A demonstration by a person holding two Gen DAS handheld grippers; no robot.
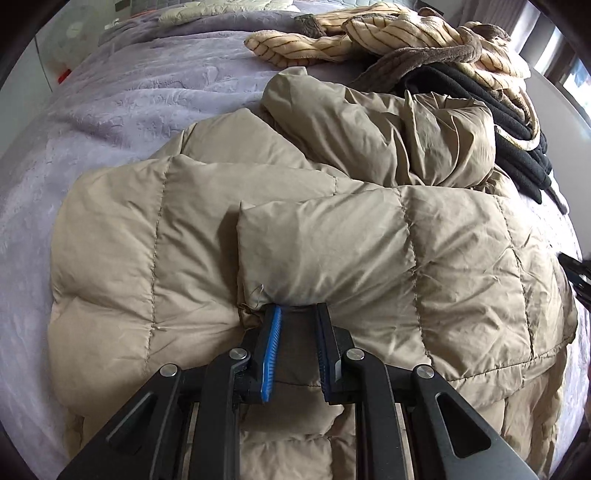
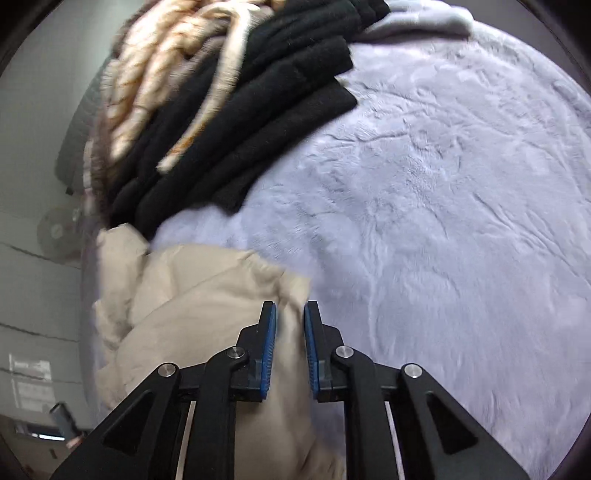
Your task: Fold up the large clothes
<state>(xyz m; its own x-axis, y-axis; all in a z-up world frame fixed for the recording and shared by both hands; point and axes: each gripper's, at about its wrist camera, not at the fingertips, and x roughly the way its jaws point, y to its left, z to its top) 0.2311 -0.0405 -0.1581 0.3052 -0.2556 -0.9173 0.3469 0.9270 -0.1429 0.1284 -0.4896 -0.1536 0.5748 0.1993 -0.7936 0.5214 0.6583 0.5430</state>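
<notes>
A tan quilted puffer jacket (image 1: pixel 332 240) lies spread on a lavender plush bedspread (image 1: pixel 129 110). In the left wrist view my left gripper (image 1: pixel 300 308) is shut on a folded-over flap of the jacket, its fabric pinched between the blue pads. The flap rests across the jacket's body. In the right wrist view the jacket (image 2: pixel 192 314) hangs bunched at the lower left, blurred. My right gripper (image 2: pixel 290 308) is shut on the jacket's edge, with tan fabric filling the narrow gap between its pads. The bedspread (image 2: pixel 443 221) lies beyond.
A pile of other clothes lies at the far side of the bed: a cream striped fleece (image 1: pixel 388 33) over a black knit garment (image 1: pixel 517 140), also the black folds (image 2: pixel 258 110). A pale wall and a fan (image 2: pixel 55 232) are at the left. A window (image 1: pixel 569 66) is at the right.
</notes>
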